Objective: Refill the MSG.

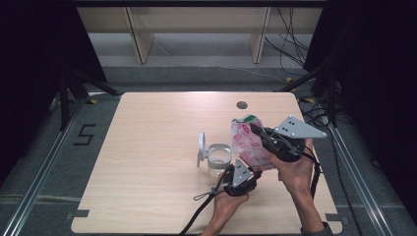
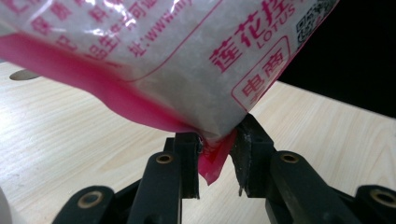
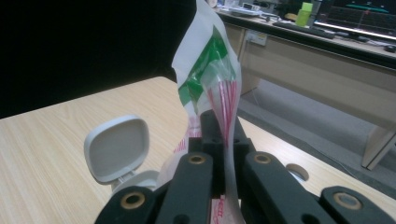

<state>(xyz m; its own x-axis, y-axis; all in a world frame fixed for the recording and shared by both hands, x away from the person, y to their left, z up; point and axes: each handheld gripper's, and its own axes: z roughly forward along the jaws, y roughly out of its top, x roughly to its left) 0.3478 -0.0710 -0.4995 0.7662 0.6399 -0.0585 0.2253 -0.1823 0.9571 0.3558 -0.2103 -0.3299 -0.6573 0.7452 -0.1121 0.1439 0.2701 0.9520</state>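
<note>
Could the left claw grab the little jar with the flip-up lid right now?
Probably not yet. The left claw is pinching the bottom corner of the pink-printed bag, so it is busy. The open jar sits right beside it with nothing between them.

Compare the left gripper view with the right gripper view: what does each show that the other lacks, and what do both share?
Left gripper view: the bag's pink bottom edge and red print, with one bottom corner between the left claw's jaws.

Right gripper view: the bag's green-striped top, pinched flat in the shut right claw; a small container with its hinged lid standing open; a desk with monitors beyond.

Both: the same bag, black jaws and the light wooden table.
</note>
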